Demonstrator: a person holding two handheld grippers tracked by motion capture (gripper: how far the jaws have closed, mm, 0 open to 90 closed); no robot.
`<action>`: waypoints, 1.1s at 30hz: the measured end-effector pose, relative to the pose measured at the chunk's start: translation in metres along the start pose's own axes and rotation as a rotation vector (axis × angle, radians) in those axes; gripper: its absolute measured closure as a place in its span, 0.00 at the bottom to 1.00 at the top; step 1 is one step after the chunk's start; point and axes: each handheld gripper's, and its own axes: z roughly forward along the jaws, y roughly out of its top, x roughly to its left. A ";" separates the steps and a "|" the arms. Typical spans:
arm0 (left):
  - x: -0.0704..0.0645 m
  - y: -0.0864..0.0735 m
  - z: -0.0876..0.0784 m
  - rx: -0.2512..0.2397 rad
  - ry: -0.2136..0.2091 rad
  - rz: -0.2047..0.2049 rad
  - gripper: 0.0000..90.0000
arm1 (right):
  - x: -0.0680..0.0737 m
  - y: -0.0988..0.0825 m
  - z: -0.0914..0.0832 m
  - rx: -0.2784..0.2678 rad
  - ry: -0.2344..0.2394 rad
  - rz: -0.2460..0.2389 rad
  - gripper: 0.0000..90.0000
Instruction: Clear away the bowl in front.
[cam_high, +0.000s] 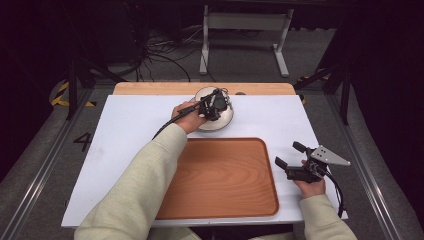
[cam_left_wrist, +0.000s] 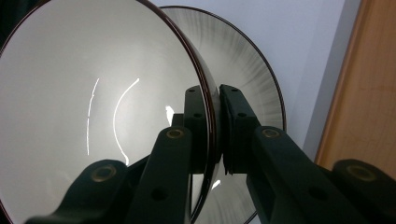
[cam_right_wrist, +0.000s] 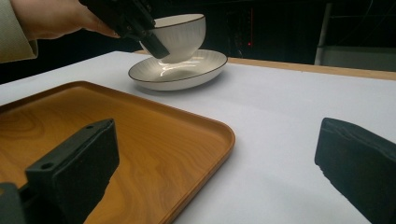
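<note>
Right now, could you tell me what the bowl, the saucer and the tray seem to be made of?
Bowl: probably glazed ceramic, white and glossy with bright glints and a dark rim line. Saucer: likely the same ware, shiny, with fine grey radial streaks. Tray: looks like wood or a wood-grain laminate, with a smooth satin sheen.

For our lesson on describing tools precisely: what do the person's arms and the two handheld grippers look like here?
Both arms wear pale cream long sleeves. Each hand carries a black two-jaw gripper: the left gripper trails a black cable, and its jaw arms show brass-coloured rivets with thick, blocky black pads. The right gripper carries a grey three-cornered plate on top and its own black cable.
</note>
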 end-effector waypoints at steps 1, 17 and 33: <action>0.001 0.000 -0.002 -0.002 -0.002 0.000 0.92 | 0.000 0.000 0.000 0.000 0.000 0.001 0.01; 0.003 -0.008 -0.038 -0.019 0.013 -0.008 0.92 | 0.000 0.000 0.000 -0.001 -0.001 0.002 0.00; -0.009 -0.012 -0.069 -0.033 -0.020 0.029 0.92 | 0.000 0.000 0.000 0.001 0.000 0.008 0.01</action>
